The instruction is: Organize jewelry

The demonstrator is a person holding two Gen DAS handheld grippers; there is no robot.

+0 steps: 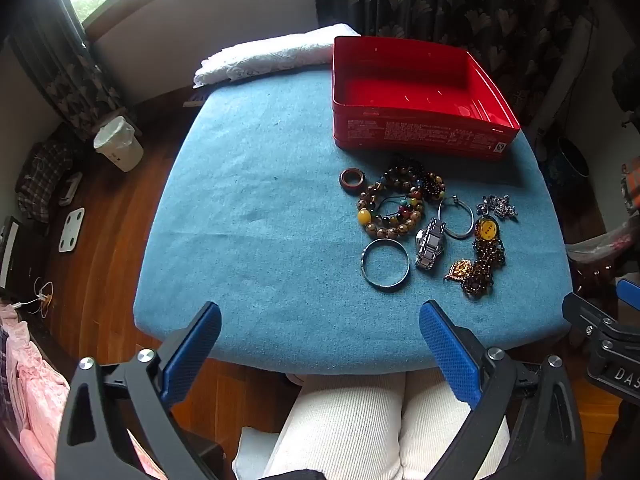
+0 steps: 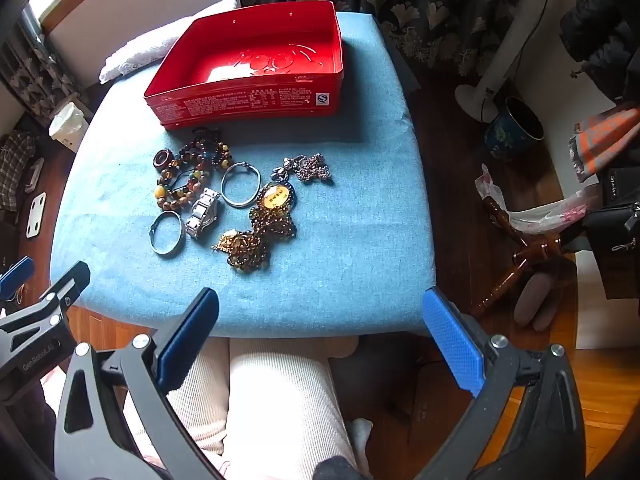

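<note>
A red tin box (image 1: pixel 420 136) (image 2: pixel 248 104) stands open at the back of the blue table (image 1: pixel 260 220) (image 2: pixel 352 220). In front of it lies a jewelry pile: beaded bracelets (image 1: pixel 394 204) (image 2: pixel 188 176), a brown ring (image 1: pixel 352 179) (image 2: pixel 163 159), a silver bangle (image 1: pixel 385 264) (image 2: pixel 167 233), a watch (image 1: pixel 430 249) (image 2: pixel 204 213), a thin hoop (image 1: pixel 456 217) (image 2: pixel 241 185), a yellow pendant (image 1: pixel 486 229) (image 2: pixel 276 196) and gold chains (image 1: pixel 476 270) (image 2: pixel 250 246). My left gripper (image 1: pixel 320 344) and right gripper (image 2: pixel 320 332) are open and empty, at the table's near edge.
A white lace cloth (image 1: pixel 268 58) (image 2: pixel 140 54) lies at the table's back left. A white bin (image 1: pixel 118 144) stands on the wood floor to the left. A fan base (image 2: pixel 480 100), a blue pot (image 2: pixel 514 130) and a wooden stand (image 2: pixel 520 256) are to the right. The person's legs (image 2: pixel 272 400) are below.
</note>
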